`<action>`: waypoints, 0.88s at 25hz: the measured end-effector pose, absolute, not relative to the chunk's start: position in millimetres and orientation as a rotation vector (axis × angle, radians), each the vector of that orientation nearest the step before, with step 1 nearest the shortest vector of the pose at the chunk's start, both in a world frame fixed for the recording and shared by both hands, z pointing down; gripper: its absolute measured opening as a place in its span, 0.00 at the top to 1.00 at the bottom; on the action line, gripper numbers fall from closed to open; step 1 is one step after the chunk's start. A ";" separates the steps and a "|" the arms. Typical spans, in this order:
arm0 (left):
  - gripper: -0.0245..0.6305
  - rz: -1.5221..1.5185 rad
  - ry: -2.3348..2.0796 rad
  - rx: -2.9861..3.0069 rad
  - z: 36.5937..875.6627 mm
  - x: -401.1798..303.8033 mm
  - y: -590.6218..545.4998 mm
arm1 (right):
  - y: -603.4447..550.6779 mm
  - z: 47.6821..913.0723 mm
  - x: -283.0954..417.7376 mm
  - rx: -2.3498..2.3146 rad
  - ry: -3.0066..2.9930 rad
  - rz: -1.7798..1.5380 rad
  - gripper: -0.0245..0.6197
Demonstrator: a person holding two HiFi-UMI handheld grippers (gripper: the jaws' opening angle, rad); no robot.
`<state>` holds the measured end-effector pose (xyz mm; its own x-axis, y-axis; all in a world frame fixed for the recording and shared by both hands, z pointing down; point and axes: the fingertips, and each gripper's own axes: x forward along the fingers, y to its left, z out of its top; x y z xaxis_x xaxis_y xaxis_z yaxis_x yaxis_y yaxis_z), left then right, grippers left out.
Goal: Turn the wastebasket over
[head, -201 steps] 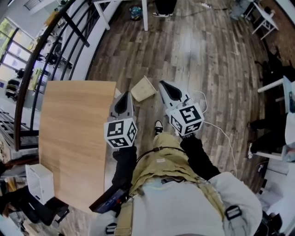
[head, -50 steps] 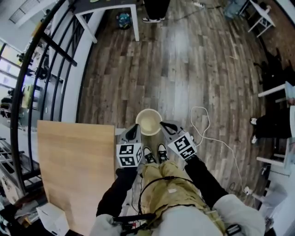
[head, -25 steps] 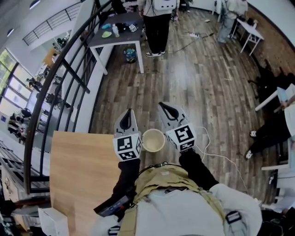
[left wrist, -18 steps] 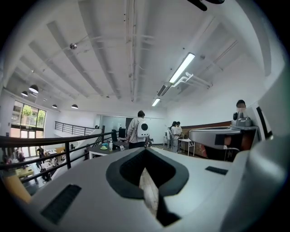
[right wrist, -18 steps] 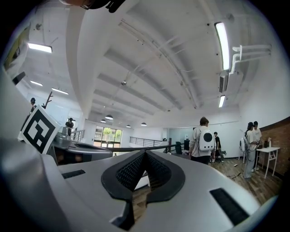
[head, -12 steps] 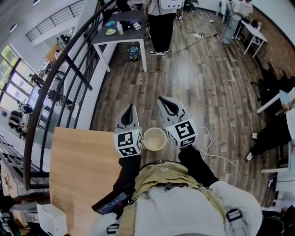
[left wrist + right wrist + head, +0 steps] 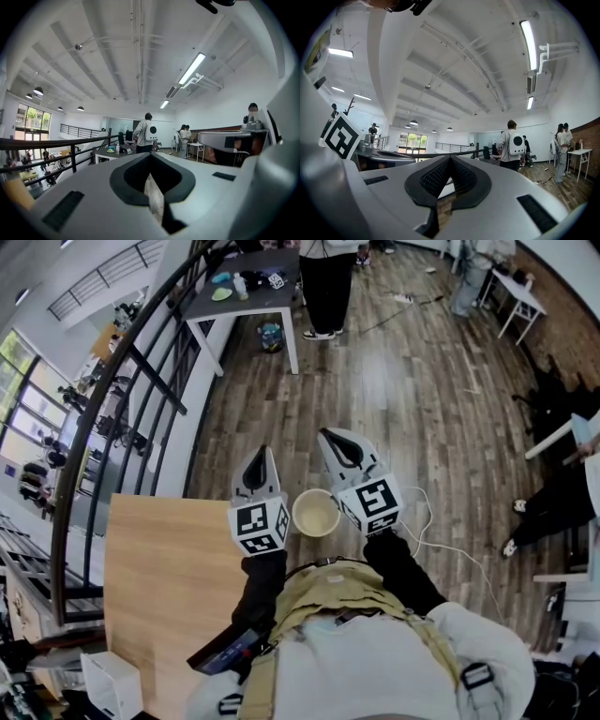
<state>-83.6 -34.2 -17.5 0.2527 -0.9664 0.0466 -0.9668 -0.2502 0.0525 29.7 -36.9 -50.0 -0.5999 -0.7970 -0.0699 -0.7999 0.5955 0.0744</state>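
Seen from above in the head view, the cream wastebasket point(image 7: 316, 512) stands upright on the wooden floor with its open mouth up, just in front of the person. My left gripper point(image 7: 260, 456) and right gripper point(image 7: 331, 437) are held level above the floor, one on each side of the wastebasket, and neither touches it. Both are shut with nothing between their jaws. The left gripper view shows my left gripper point(image 7: 150, 155) with its tips together, and the right gripper view shows my right gripper point(image 7: 450, 159) the same. Neither gripper view shows the wastebasket.
A light wooden tabletop point(image 7: 169, 587) lies at the left, with a white box point(image 7: 111, 682) near its corner. A black railing point(image 7: 112, 390) curves along the left. A grey table point(image 7: 246, 292) and a standing person point(image 7: 328, 282) are ahead. A white cable point(image 7: 441, 535) trails on the floor at the right.
Eight seconds ago the wastebasket lay tipped on the floor; it now stands upright. Over the last second both grippers and the wastebasket have stayed almost still, and only the head view has shifted a little.
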 end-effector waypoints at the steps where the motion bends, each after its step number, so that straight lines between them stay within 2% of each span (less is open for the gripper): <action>1: 0.96 0.009 -1.880 2.427 -16.9 -83.2 -34.3 | -36.8 -49.3 30.2 -1.391 2.782 0.150 0.93; 22: 0.96 0.013 -1.852 2.420 -8.2 -77.4 -41.5 | -42.7 -43.0 32.6 -1.389 2.787 0.145 0.93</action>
<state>-77.4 -41.5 -8.2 0.2628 -0.9627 0.0639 -0.9635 -0.2584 0.0697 32.6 -42.7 -43.0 -0.6025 -0.7956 -0.0631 -0.7979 0.5985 0.0723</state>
